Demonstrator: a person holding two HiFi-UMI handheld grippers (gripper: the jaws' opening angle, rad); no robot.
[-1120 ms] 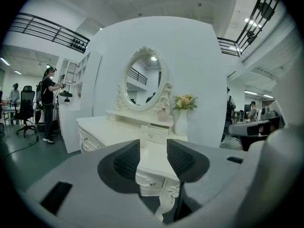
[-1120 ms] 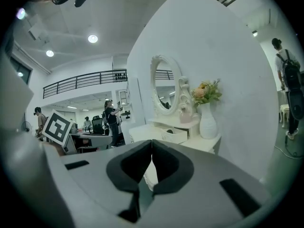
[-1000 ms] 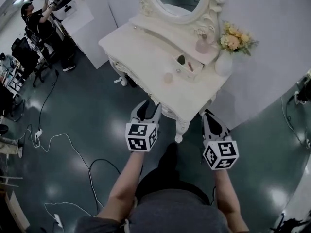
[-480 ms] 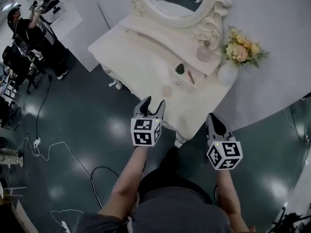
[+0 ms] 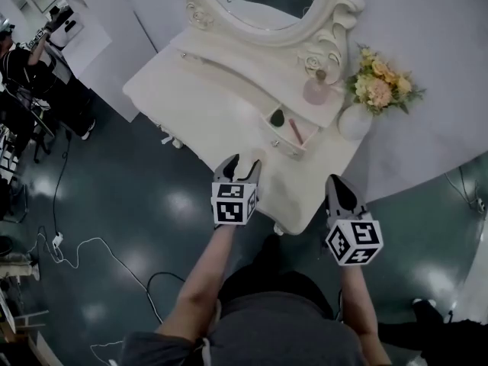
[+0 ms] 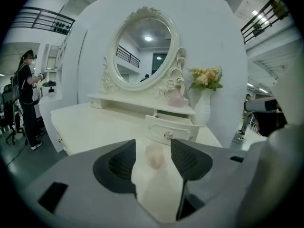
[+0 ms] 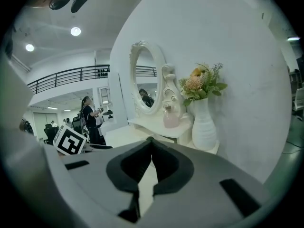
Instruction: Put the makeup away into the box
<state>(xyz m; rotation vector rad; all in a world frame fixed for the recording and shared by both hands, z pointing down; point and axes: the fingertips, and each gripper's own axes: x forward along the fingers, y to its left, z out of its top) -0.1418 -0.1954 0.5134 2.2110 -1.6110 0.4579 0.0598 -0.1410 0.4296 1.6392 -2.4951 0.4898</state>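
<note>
Both grippers are up at the near edge of the white dressing table [image 5: 194, 101]. The left gripper [image 5: 240, 165] has its jaws opening wide, and in its own view a small pale-pink jar [image 6: 154, 156] stands on the tabletop right in the gap. The pads are clear of it on both sides, though whether it sits between the tips or just past them is hard to call. The right gripper [image 5: 338, 185] hangs off the table's right corner, jaws pressed together at the tips, nothing in them. Behind the jar sits the box [image 5: 284, 145], open at the top under the mirror shelf, with a dark compact [image 5: 277, 117] and a slim pinkish stick [image 5: 294, 130] lying inside. Up on the shelf is a pink bottle [image 5: 315, 90], and beside it a white vase [image 5: 354, 122] of flowers [image 5: 377, 86].
</note>
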